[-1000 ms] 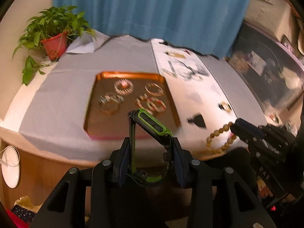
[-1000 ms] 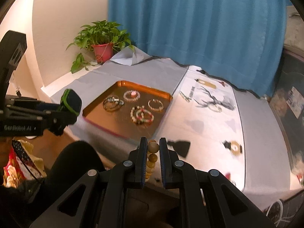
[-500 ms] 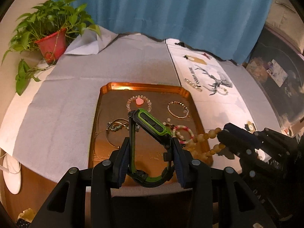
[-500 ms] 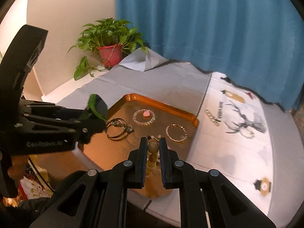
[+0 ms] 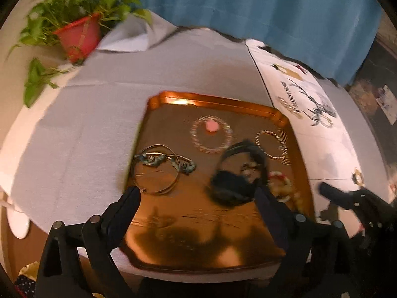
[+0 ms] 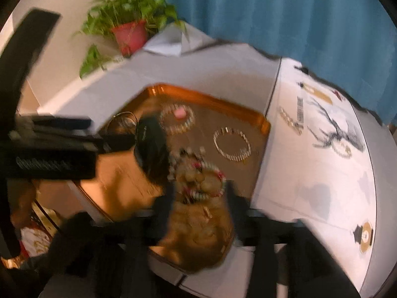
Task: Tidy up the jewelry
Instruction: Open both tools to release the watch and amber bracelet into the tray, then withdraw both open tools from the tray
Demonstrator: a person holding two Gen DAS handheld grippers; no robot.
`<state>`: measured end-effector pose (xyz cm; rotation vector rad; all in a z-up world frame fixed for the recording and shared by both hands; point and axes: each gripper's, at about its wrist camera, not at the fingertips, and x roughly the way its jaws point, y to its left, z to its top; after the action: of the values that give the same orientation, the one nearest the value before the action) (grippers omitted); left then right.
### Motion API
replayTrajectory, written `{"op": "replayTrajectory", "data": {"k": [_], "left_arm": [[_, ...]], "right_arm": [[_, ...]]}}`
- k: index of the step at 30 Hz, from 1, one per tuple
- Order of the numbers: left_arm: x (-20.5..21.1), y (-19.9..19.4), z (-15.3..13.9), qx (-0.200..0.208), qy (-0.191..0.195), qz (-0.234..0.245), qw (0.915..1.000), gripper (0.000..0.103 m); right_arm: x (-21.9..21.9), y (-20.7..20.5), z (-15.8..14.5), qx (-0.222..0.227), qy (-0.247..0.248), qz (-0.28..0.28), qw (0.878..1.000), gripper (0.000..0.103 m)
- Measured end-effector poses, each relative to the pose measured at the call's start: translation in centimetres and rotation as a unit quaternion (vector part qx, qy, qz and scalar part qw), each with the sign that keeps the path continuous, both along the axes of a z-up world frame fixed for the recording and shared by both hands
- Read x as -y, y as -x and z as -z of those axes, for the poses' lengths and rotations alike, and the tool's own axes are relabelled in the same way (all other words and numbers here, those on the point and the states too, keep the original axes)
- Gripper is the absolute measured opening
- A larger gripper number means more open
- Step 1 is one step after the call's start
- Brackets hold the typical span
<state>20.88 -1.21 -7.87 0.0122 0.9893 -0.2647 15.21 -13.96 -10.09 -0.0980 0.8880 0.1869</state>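
A copper tray [image 5: 173, 99] lies on the grey cloth and holds several bracelets. My left gripper [image 5: 198, 196] is open over the tray's near half. The black and green watch [image 5: 235, 176] lies loose on the tray just ahead of it, blurred. My right gripper [image 6: 201, 193] is open over the tray's near right corner [image 6: 263, 124]. The wooden bead bracelet [image 6: 196, 176] lies blurred between its fingers on top of a red and white bracelet [image 6: 218, 173]. The right gripper also shows at the right edge of the left wrist view [image 5: 332, 193].
A potted plant in a red pot [image 5: 79, 37] stands at the back left. A white printed cloth [image 6: 322, 149] with small jewelry pieces lies right of the tray. A blue curtain [image 5: 248, 5] hangs behind. The table's front edge is just below the tray.
Both grippers moved forward over the tray and opened. The watch left the left gripper and now lies on the tray. The bead bracelet left the right gripper and lies on the tray.
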Motion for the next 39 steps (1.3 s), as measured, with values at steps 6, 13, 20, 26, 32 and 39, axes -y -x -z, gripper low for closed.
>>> {"op": "replayTrajectory", "data": {"k": [6,13,20,26,32,39], "left_arm": [[-0.7,4.5,-0.5,-0.005,-0.024,0.009,0.9997,0.092],[-2.1,11.9,-3.0,0.002,0.003,-0.013,0.9999,0.092],[-1.8,17.5,-6.3,0.044,-0.002,-0.009,0.999,0.092],[-1.8,21.3,-8.1,0.069,-0.002,-0.003,0.9976,0.092],[-1.5,23.7,-9.9,0.095,0.0,0.003,0.9955,0.093],[-0.3,25.2,-10.6,0.111,-0.007,0.021,0.9936,0.094]], "right_arm": [[0.8,4.0,-1.2,0.017,0.013,0.007,1.0,0.069],[2.6,11.2,-4.3,0.044,-0.005,0.059,0.997,0.069],[1.8,17.8,-7.9,0.091,-0.017,0.057,0.994,0.07],[1.0,21.9,-9.8,0.122,-0.016,0.048,0.991,0.072],[0.8,24.0,-10.7,0.134,-0.016,0.047,0.99,0.072],[0.8,25.4,-11.2,0.146,-0.015,0.045,0.988,0.072]]}}
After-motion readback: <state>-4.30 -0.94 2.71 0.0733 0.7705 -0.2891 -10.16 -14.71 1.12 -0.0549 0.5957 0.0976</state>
